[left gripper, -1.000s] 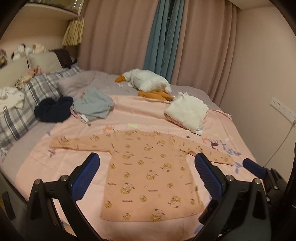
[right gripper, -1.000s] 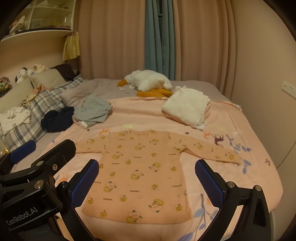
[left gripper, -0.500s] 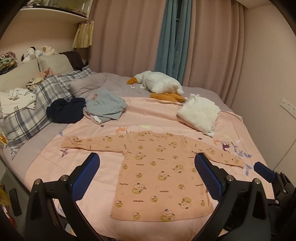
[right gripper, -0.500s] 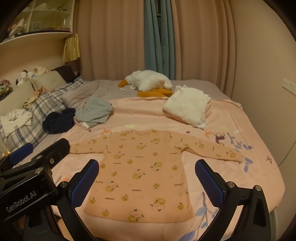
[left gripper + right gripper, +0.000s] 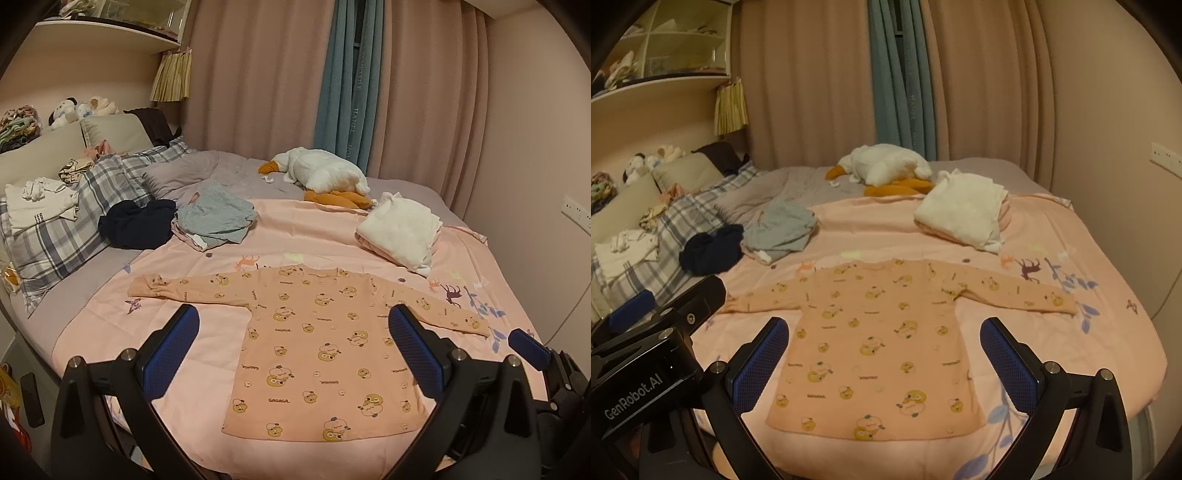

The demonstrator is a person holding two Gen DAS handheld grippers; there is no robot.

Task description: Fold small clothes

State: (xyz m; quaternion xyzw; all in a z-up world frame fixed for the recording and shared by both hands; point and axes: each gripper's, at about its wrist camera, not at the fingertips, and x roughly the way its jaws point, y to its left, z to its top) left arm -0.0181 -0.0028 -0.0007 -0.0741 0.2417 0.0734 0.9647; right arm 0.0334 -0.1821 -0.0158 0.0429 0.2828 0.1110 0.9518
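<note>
1. Left gripper (image 5: 293, 341): jaws wide apart, nothing between them, held above the near edge of the bed. Blue pads (image 5: 173, 345) both visible.
2. Right gripper (image 5: 884, 350): same, jaws spread wide and empty, above the near edge. Its blue fingertip also shows at the far right of the left wrist view; the left unit's black body sits at the lower left of the right wrist view.
3. Peach long-sleeved top (image 5: 321, 347) lies flat on the pink blanket (image 5: 295, 236), neck toward the curtains, hem toward the cameras, both sleeves stretched out sideways (cartoon print, "GAGAGA" lettering readable in the left view). Neither gripper touches it.
4. Same top in the right view (image 5: 882, 339): flat, unfolded, hem close to the blanket's near edge.
5. Beyond the top, well apart from it: grey garment (image 5: 218, 218) crumpled, with a dark navy garment (image 5: 138, 223) just beside it on its left.
6. Folded white pile (image 5: 400, 227) on the right side of the blanket, past the right sleeve.
7. Plush goose (image 5: 325, 177) near the curtains (image 5: 258, 74), on the grey sheet.
8. Plaid pillows (image 5: 74, 221) along the left, loose white clothes on top.
</note>
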